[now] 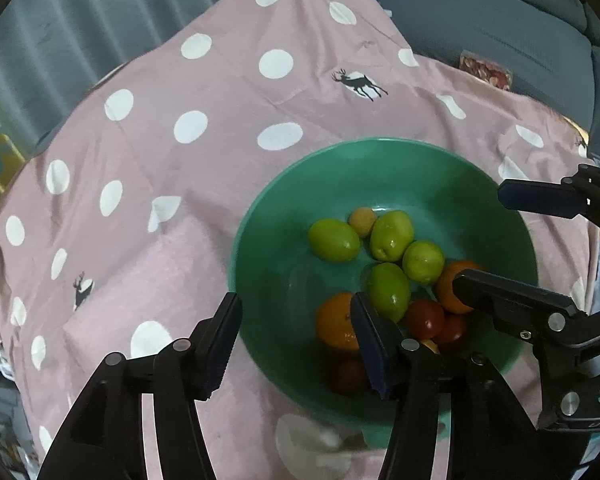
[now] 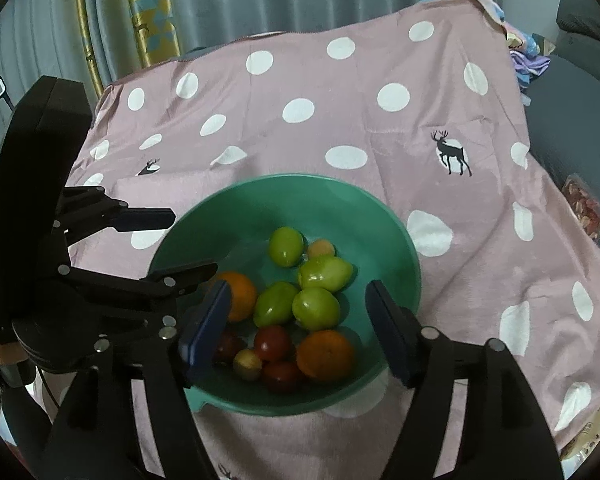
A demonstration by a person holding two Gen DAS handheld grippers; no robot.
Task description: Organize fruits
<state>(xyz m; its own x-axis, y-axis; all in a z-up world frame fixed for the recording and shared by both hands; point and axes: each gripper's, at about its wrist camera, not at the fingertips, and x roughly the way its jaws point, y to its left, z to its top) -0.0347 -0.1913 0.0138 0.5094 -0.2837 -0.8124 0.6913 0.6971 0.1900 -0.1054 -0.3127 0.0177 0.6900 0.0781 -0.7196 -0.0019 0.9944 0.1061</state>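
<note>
Both tools open, nothing held: left tool (image 1: 296, 344), right tool (image 2: 296, 332) over round green plastic bowl (image 2: 396, 248) holding all the fruit; lift straight up, clear the rim

Pink cloth (image 2: 320, 80) beyond bowl (image 2: 260, 196) bare; fruit crowds bowl.

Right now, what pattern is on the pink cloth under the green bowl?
White polka dots with small black deer on the pink cloth; clearest in the right wrist view.
</note>
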